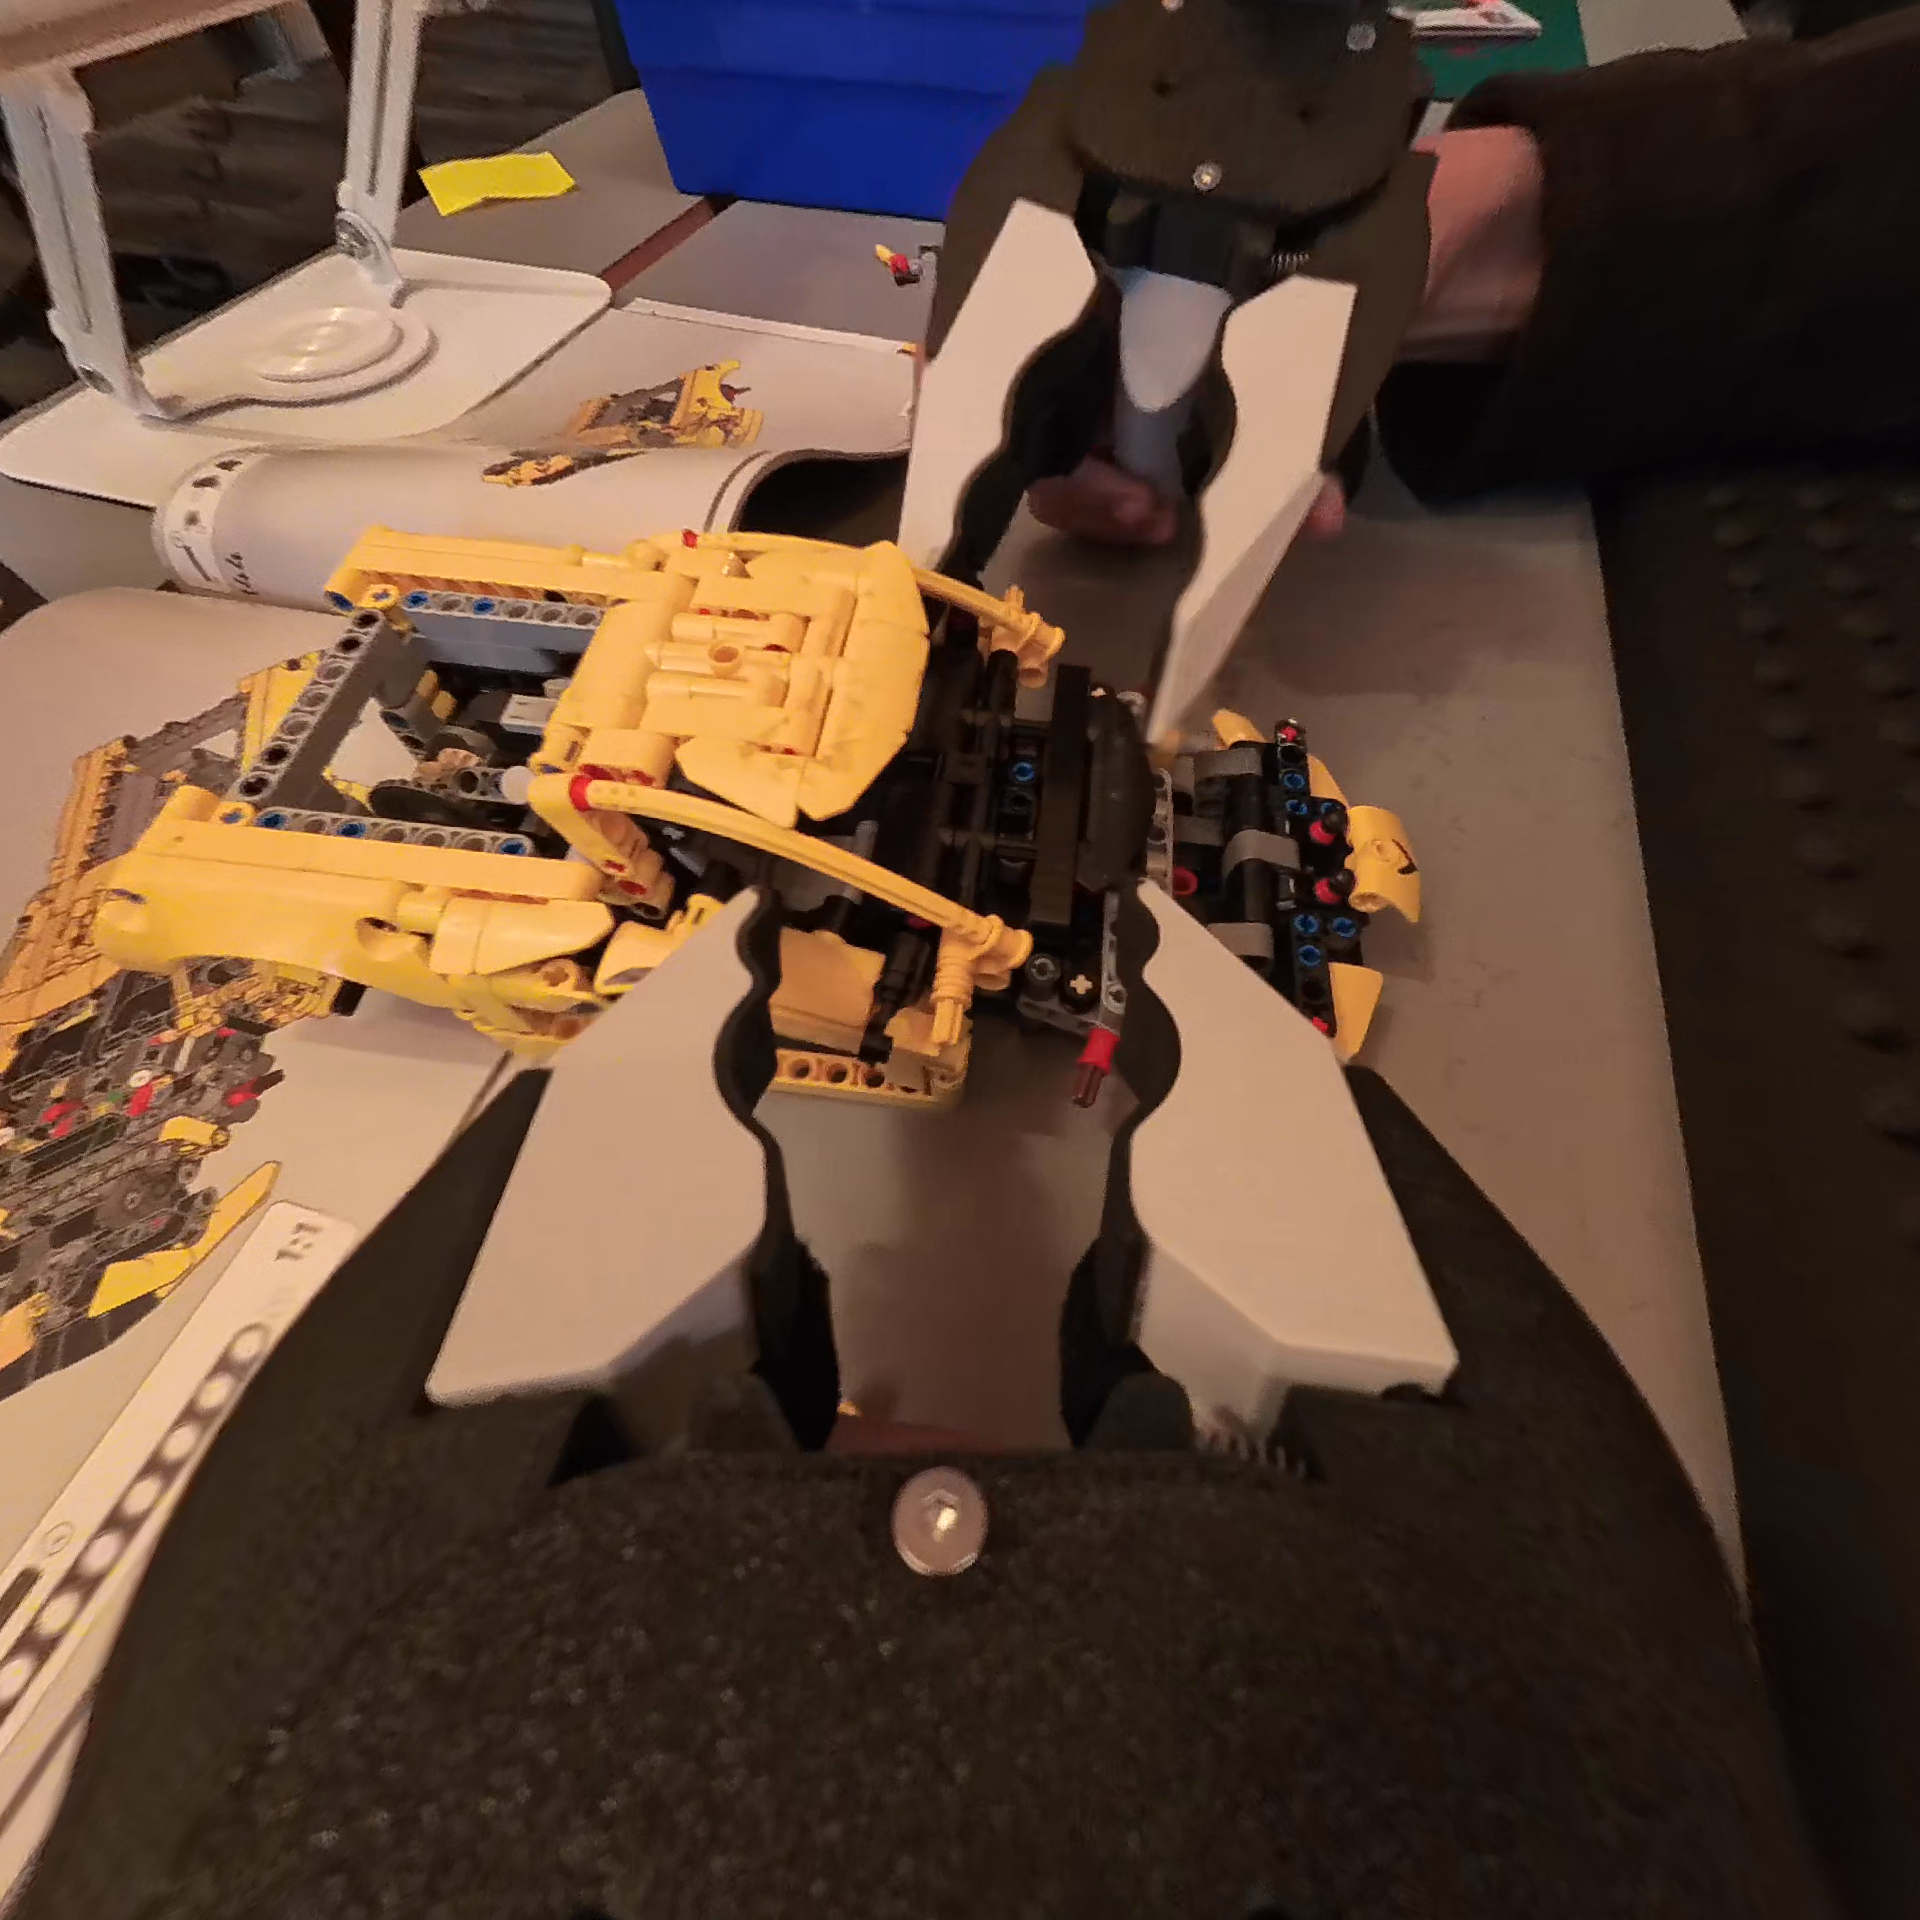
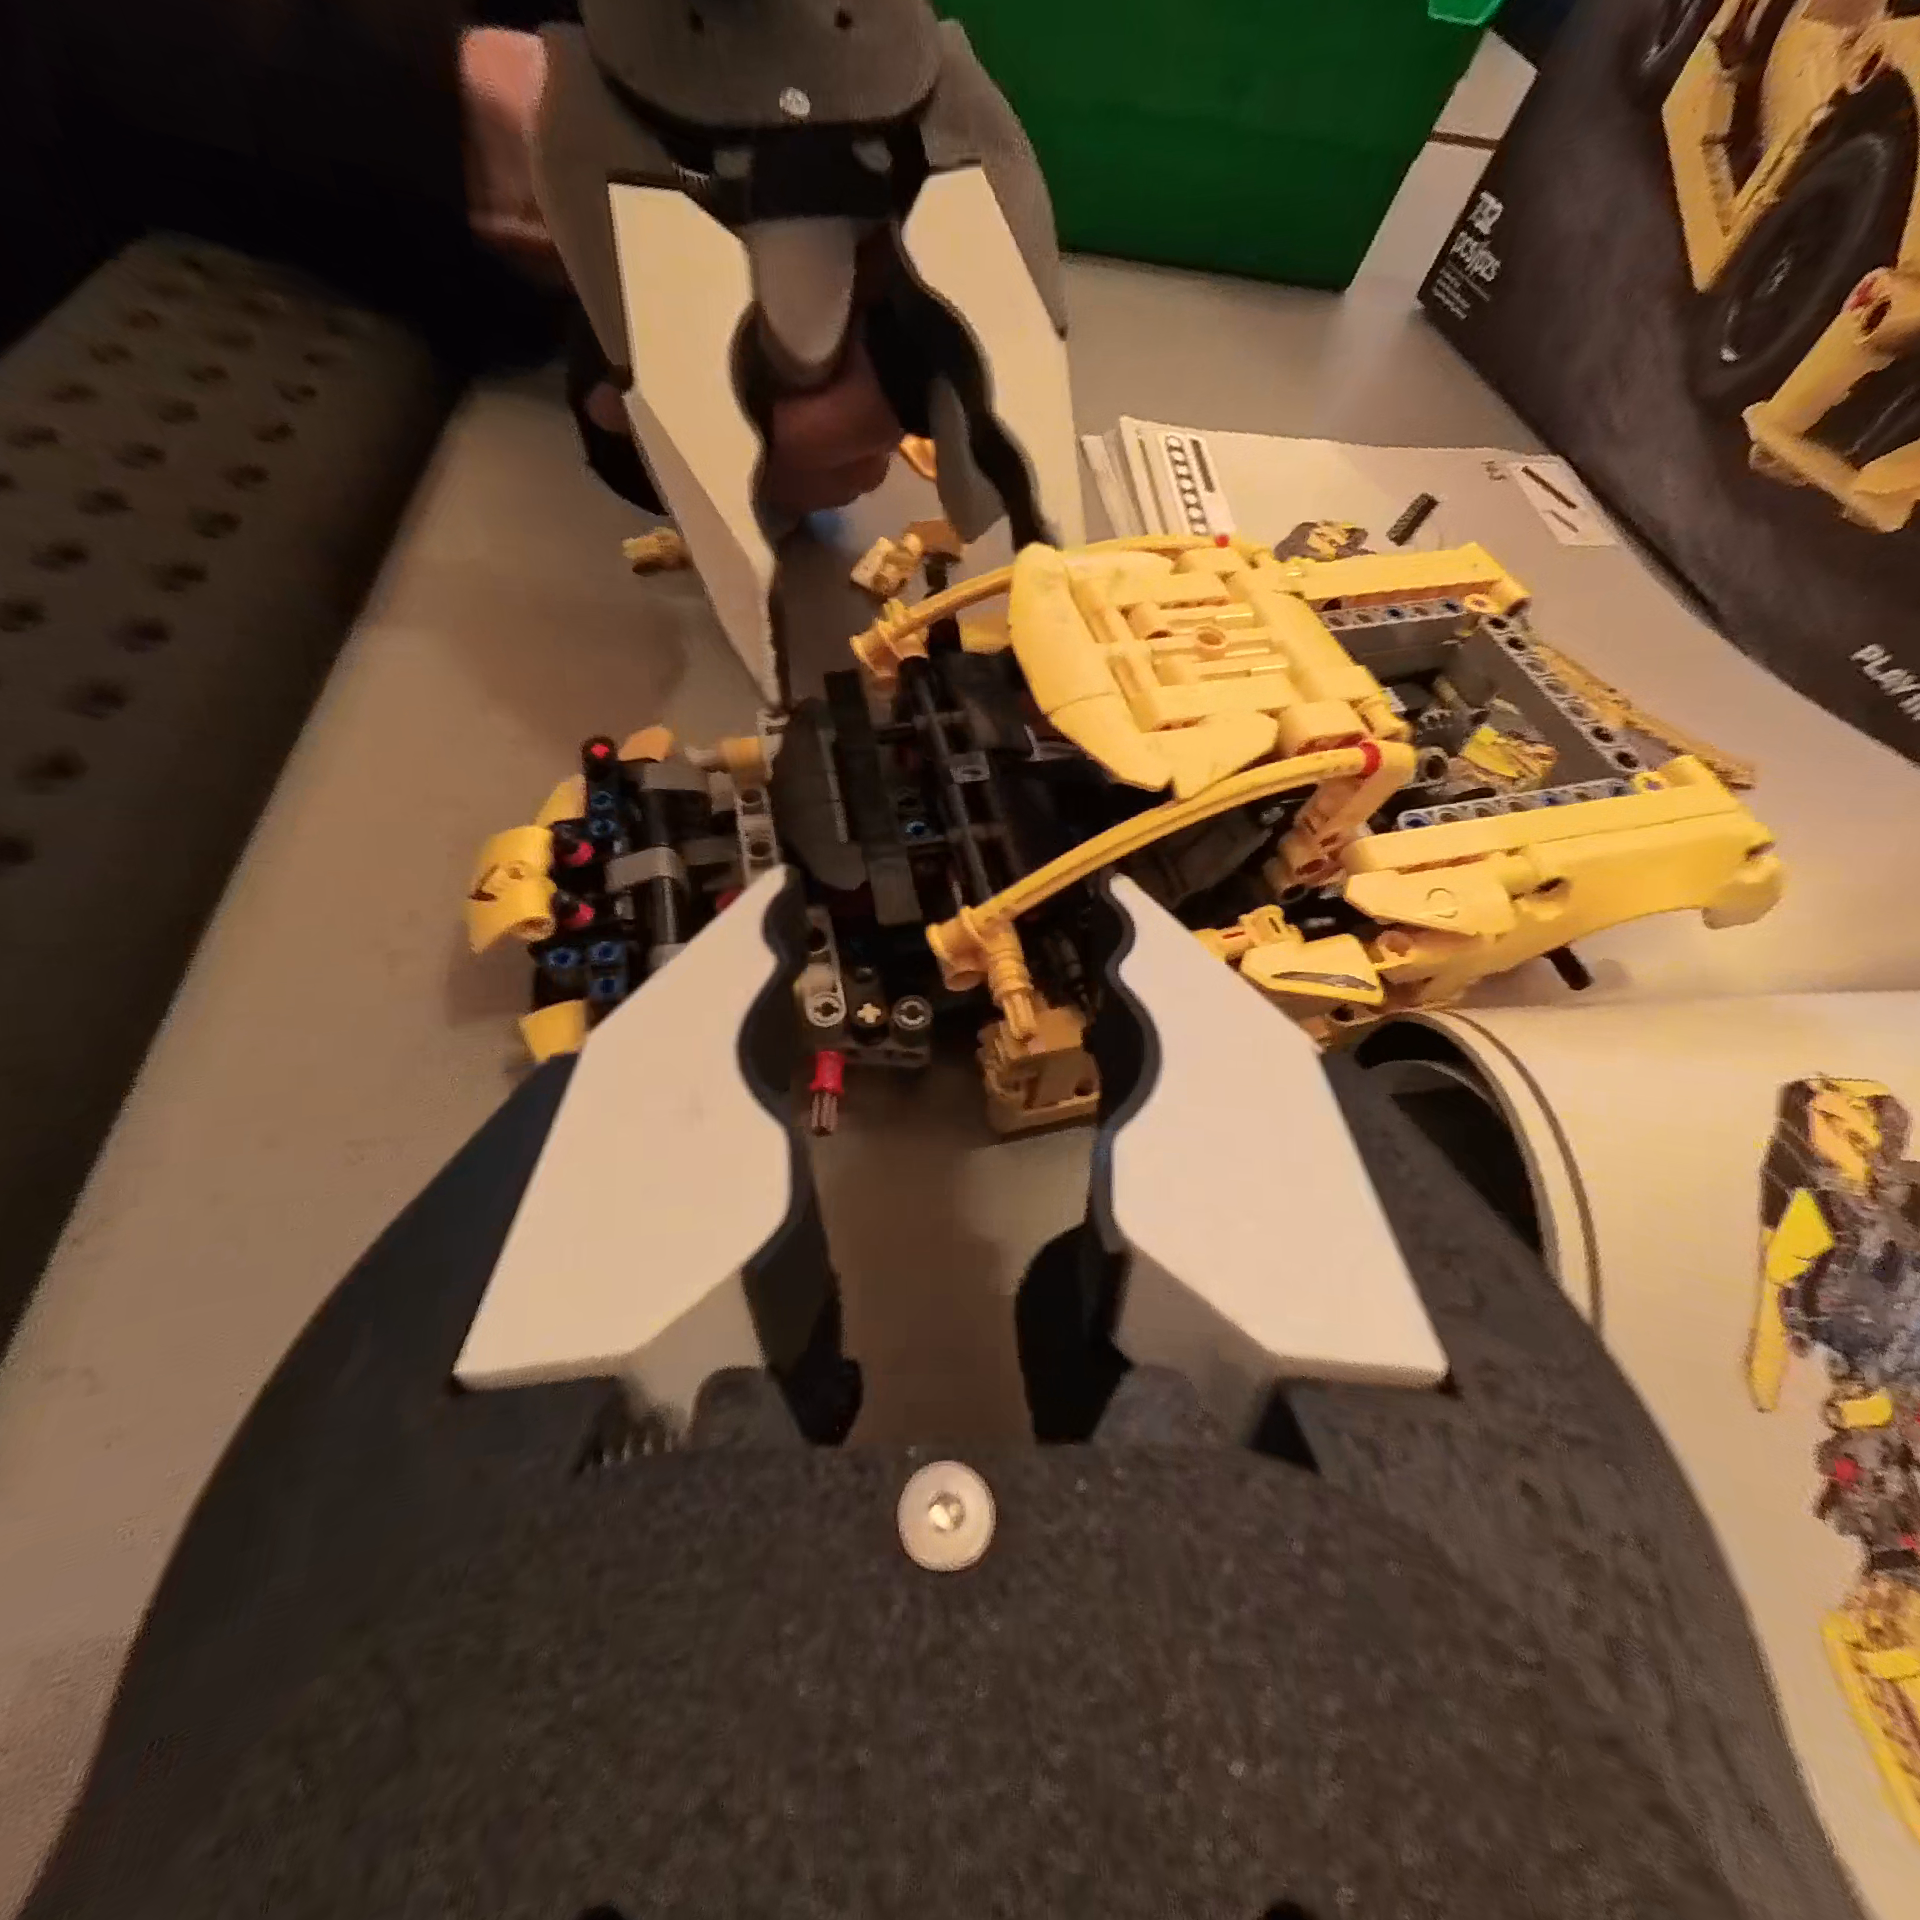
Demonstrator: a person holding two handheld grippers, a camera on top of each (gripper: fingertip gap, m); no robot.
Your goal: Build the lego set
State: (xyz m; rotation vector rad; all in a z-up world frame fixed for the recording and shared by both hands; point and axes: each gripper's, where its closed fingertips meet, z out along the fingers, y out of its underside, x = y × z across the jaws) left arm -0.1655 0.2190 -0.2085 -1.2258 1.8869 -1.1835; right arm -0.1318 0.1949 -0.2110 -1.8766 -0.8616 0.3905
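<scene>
While the half-built yellow and black lego car (image 1: 748,790) lies on the grey surface (image 1: 1455,727), both hand-held grippers close in on its black middle section from opposite sides, which reads as a bracing hold so that the model cannot slide while a part is pressed home. The car rests partly on the open instruction booklet (image 1: 135,935), presumably kept under it so the printed step stays in sight during the build.

In the left wrist view, the left hand-held gripper (image 1: 935,914) has its 2 fingers spread wide, straddling the near edge of the chassis where a grey beam with a red axle pin (image 1: 1096,1049) sticks out; nothing is clamped between them. The right hand-held gripper (image 1: 1049,644) comes down from the far side, also spread, with 1 fingertip touching the black block beside the small front assembly; whether it is pressing or only resting there I cannot tell.

In the right wrist view, the right hand-held gripper (image 2: 945,894) likewise frames the same beam and a yellow curved hose (image 2: 1132,831), jaws apart and empty. Both tools are tilted steeply downward, pointing toward each other across the model.

A few loose yellow pieces (image 2: 894,561) lie just beyond the car, near the far tool, likely set there within reach. The set's box (image 2: 1704,343) stands at the far right, and a blue bin (image 1: 831,94) sits at the far end.
</scene>
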